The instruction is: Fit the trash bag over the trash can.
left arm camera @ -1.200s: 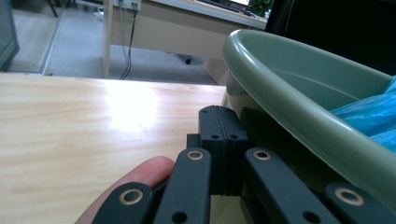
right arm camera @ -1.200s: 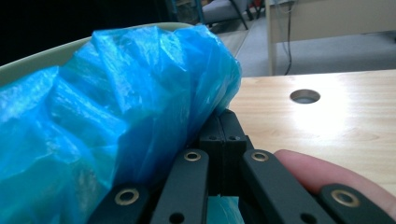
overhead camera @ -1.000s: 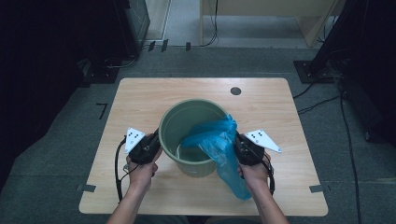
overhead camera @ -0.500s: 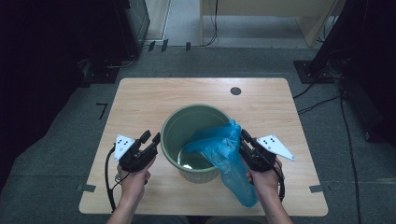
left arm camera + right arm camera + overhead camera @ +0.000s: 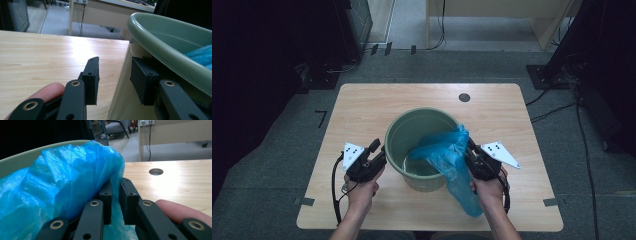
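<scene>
Nowhere legible writing on bucket [image 5: 412, 131].

- The high view looks forward and down from above the person's side onto the whole table [image 5: 362, 107].
- Each gripper view sits low and close, one on either side of the bucket [image 5: 422, 142] that all three share.

Left gripper [image 5: 375, 156] jaws parted and just closing, right gripper [image 5: 472, 154] nearly shut
</scene>
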Demonstrator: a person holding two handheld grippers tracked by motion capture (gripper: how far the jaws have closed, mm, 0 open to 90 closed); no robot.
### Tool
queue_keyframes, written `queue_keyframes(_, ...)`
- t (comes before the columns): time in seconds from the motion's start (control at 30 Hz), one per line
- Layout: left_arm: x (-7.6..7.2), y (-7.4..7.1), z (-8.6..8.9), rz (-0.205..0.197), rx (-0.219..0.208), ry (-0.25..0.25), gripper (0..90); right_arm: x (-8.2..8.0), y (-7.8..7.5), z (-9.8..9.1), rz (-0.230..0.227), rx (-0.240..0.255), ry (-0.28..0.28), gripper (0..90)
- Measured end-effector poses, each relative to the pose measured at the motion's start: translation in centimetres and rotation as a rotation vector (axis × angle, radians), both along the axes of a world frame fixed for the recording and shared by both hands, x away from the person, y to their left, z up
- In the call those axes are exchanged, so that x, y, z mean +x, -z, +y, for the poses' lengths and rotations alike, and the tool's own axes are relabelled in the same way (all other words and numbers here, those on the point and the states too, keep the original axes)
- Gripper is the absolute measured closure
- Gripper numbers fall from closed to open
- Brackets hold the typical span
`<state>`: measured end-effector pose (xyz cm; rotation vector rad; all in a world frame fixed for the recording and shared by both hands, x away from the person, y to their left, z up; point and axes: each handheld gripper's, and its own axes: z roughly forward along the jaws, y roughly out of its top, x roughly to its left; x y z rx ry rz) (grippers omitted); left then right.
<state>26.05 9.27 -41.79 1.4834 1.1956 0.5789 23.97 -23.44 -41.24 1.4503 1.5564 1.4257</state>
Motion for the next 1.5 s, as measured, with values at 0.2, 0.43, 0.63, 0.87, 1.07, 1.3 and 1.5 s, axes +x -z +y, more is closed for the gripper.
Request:
queue_keyframes(0.2, 1.8, 0.1, -0.3, 0.014, -0.003, 0.002, 52.5, 1.9, 0.1, -0.5, 0.003, 0.024, 0.036, 80.6)
queue_keyframes(0.43, 1.9, 0.0, 0.5, 0.019, -0.011, -0.028, 44.8, 2.5, -0.5, -1.2, 0.009, 0.018, 0.024, 71.8)
queue_keyframes(0.63, -0.7, 0.3, 1.4, -0.019, 0.017, -0.076, 44.5, 0.3, -0.5, -2.9, -0.027, 0.022, -0.012, 65.5)
queue_keyframes(0.87, -5.0, 0.0, -1.3, -0.083, 0.056, 0.006, 44.7, -2.1, -1.3, -2.9, -0.052, -0.004, -0.046, 61.6)
queue_keyframes(1.07, -8.3, -1.1, -4.6, -0.138, 0.112, 0.112, 46.5, -3.6, -2.5, -2.0, -0.088, -0.002, -0.083, 60.7)
queue_keyframes(1.3, -10.4, -0.4, -7.4, -0.122, 0.111, 0.262, 46.6, -4.4, -2.8, -0.5, -0.098, -0.012, -0.106, 60.7)
queue_keyframes(1.5, -10.9, -0.2, -10.1, -0.123, 0.103, 0.374, 44.9, -4.6, -2.5, 0.7, -0.098, -0.020, -0.101, 60.5)
